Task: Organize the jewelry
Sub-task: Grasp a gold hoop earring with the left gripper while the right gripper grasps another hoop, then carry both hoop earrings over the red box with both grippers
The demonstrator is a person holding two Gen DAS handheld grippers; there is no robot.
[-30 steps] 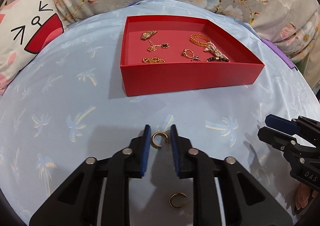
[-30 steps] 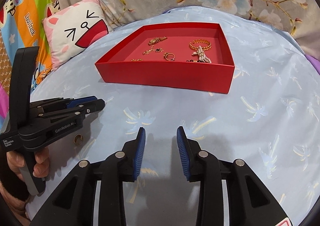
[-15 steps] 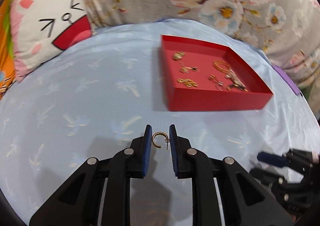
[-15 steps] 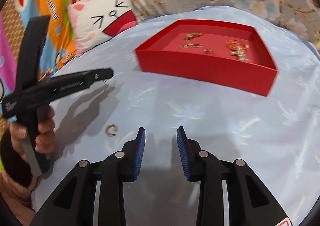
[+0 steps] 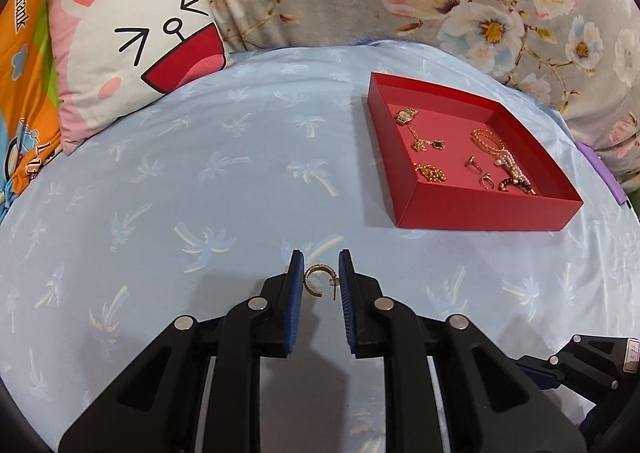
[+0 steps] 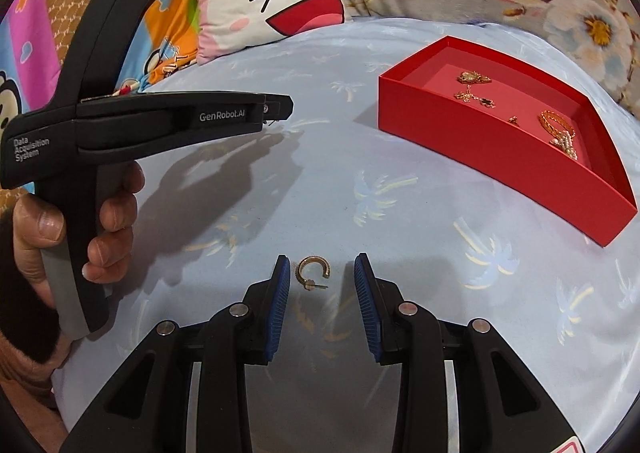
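Your left gripper point(image 5: 319, 273) is pinched narrow on a gold hoop earring point(image 5: 314, 280), held between its blue pads above the sheet point(image 5: 200, 193). Your right gripper point(image 6: 318, 277) stands partly open, and a second hoop point(image 6: 312, 272) lies flat on the sheet between its pads, touching neither. A second ago that hoop sat off to the left of the right jaws; now they straddle it. The red box point(image 5: 480, 213), which was straight ahead of the left jaws, now lies ahead and to their right, well apart. The small pieces in it are hard to tell apart. From the right wrist view, the left pads hide their hoop.
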